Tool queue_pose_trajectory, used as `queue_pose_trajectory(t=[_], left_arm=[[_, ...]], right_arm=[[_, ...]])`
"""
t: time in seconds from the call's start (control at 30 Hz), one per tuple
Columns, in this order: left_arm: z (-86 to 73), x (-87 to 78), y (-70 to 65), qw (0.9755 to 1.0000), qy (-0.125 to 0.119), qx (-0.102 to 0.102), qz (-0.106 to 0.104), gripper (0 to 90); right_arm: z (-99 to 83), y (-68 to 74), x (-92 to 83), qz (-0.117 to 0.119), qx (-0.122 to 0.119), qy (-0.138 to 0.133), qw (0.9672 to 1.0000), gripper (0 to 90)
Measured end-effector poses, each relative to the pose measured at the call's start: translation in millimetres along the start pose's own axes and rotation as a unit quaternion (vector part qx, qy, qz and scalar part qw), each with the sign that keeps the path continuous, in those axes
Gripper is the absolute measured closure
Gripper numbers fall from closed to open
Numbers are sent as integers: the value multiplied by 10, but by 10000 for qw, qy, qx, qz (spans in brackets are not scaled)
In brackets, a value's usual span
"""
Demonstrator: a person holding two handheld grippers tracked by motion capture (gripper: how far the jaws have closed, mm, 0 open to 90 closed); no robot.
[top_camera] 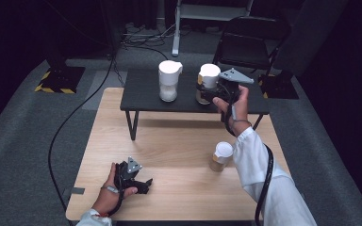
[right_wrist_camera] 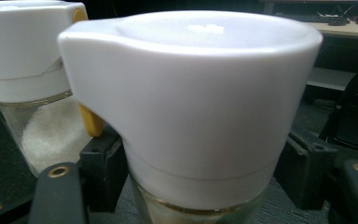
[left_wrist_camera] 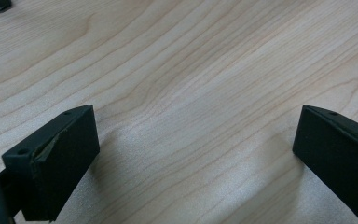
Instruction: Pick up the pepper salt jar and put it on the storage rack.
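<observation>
Item: jar (top_camera: 207, 84), glass body with a wide white pouring lid, contents pale and granular. Location: upright on the dark raised shelf (top_camera: 141, 94) at the back of the worktop (top_camera: 179, 141), right of a second jar (top_camera: 168, 81) of the same make holding white grains.

Handling, as judged: glass is stiff, smooth and breakable; the weight looks moderate; the lid may lift off if pulled alone. Best hold is low on the glass body beneath the lid's rim, squeezed evenly and kept upright so nothing spills from the spout.

Right hand-held gripper (top_camera: 206, 92): jaws stand either side of the jar just under its lid (right_wrist_camera: 191, 93); whether the pads press on the glass or stand just clear cannot be told.

Left hand-held gripper (top_camera: 143, 183): jaws wide apart, nothing between them, lying on bare wood (left_wrist_camera: 191, 93) at the near left of the worktop.

Also present: a third white-lidded jar (top_camera: 221, 156) on the worktop, near the right sleeve (top_camera: 264, 174); a folding chair (top_camera: 252, 42) behind the shelf.
</observation>
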State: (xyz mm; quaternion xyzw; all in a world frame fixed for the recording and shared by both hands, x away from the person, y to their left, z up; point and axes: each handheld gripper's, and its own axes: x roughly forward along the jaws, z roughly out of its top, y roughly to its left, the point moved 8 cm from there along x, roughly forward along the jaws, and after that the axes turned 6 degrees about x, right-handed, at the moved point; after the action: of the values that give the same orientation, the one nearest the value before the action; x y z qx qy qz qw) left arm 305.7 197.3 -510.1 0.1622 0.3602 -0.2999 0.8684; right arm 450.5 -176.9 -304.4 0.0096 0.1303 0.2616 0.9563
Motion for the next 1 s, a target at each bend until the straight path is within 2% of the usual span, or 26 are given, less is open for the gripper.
queue_pose_trajectory(t=[0.1,0.53,0.63,1.0], left_arm=[[-1,-2,2,10000,7,11,-7,0],[-2,-3,3,10000,5,20,-13,0],[-2,-3,4,10000,4,21,-15,0],[-2,-4,3,10000,6,20,-13,0]], right_arm=[[0,-12,4,-3,88,19,10000,235],[-13,-76,30,86,105,69,9999,154],[-29,-69,39,-51,43,81,9999,112],[-42,-63,53,-175,-52,68,9998,34]])
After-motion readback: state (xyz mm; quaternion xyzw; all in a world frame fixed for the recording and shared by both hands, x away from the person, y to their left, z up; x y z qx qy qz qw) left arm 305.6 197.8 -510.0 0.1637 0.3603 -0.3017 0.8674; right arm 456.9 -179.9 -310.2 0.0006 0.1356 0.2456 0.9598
